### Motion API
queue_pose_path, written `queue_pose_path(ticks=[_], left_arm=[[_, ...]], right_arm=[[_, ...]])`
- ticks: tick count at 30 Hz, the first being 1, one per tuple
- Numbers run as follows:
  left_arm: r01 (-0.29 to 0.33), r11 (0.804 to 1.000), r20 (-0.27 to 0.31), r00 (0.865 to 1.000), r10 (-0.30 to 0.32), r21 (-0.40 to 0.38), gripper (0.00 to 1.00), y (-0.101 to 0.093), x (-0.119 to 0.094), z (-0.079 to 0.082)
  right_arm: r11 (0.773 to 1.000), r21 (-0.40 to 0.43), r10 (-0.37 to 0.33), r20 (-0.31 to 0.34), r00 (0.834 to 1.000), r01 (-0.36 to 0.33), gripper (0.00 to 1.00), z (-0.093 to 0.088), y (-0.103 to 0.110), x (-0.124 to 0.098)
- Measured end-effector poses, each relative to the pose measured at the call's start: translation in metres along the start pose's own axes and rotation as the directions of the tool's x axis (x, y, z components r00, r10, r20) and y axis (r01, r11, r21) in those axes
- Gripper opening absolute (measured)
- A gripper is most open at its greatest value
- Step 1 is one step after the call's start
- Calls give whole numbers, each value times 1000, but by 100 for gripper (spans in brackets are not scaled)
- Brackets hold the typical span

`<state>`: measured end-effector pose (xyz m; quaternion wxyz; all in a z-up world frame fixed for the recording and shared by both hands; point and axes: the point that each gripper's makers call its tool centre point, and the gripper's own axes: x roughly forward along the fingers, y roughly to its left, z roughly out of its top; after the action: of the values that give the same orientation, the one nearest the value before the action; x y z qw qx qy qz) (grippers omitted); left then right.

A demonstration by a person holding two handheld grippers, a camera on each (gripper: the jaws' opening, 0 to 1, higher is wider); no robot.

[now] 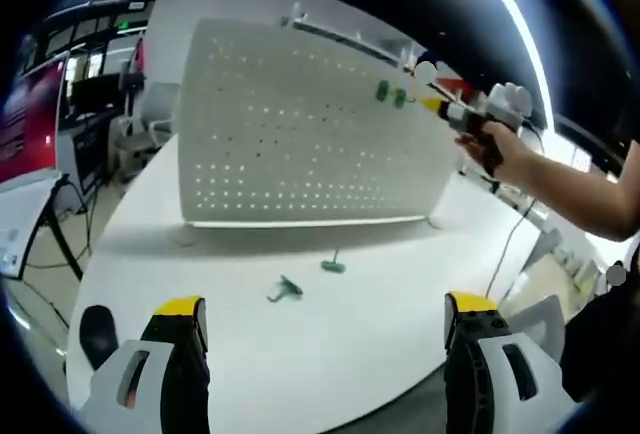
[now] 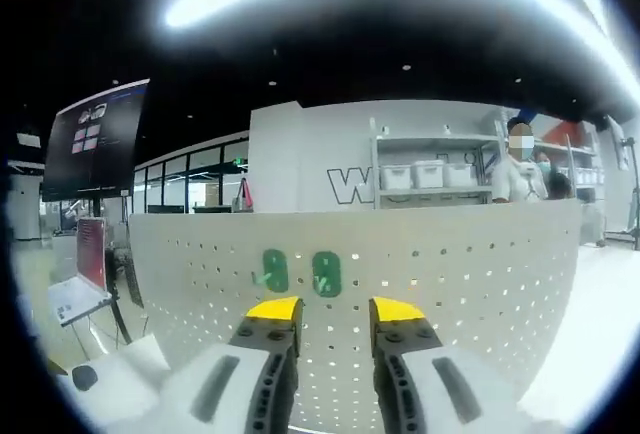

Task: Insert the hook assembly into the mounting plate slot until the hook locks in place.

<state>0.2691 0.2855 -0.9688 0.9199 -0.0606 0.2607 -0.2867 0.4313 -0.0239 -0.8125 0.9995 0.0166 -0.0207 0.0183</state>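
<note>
Our left tool (image 1: 326, 319) sits at the bottom of the left gripper view with its yellow-tipped jaws spread wide and nothing between them, hovering over the near edge of the white desk (image 1: 400, 354). Our right tool (image 2: 335, 312), at the bottom of the right gripper view, has its jaws parted by a narrow gap with nothing visible in it; we judge it released, held just before the board.

Just beyond the left tool, near the middle of the left gripper view, two small green hook pieces lie loose on the desk: one (image 1: 285, 290) lower and to the left, the other (image 1: 333, 266) a little above and to the right, apart from each other.

Farther back stands the white perforated mounting plate (image 1: 300, 134), upright on the desk. Toward the upper right of that view, the right tool (image 1: 470, 119) comes in, carried by a hand (image 1: 510, 154), close to two green hooks (image 1: 390, 94) on the plate.

In the right gripper view these two seated hooks (image 2: 300, 272) show side by side at the centre, directly above the jaw tips.

We judge the task partly done: two hooks appear mounted, though whether they are locked we cannot tell; two pieces on the desk remain to be picked up and inserted.
</note>
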Motion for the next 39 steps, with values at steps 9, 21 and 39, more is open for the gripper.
queue_pose_path(ticks=[9,21,39], left_arm=[[-13,1000,-7,1000,13,13,100,1,-3,0],[-15,1000,-19,1000,15,22,100,-5,-9,-5],[-14,1000,-49,999,15,22,100,-11,-11,-16]], right_arm=[[999,-48,-2,-112,994,-4,24,-34,-4,-19],[997,-38,59,-248,967,-71,27,-84,1,-62],[954,-21,265,-411,872,-300,28,-154,34,-134]])
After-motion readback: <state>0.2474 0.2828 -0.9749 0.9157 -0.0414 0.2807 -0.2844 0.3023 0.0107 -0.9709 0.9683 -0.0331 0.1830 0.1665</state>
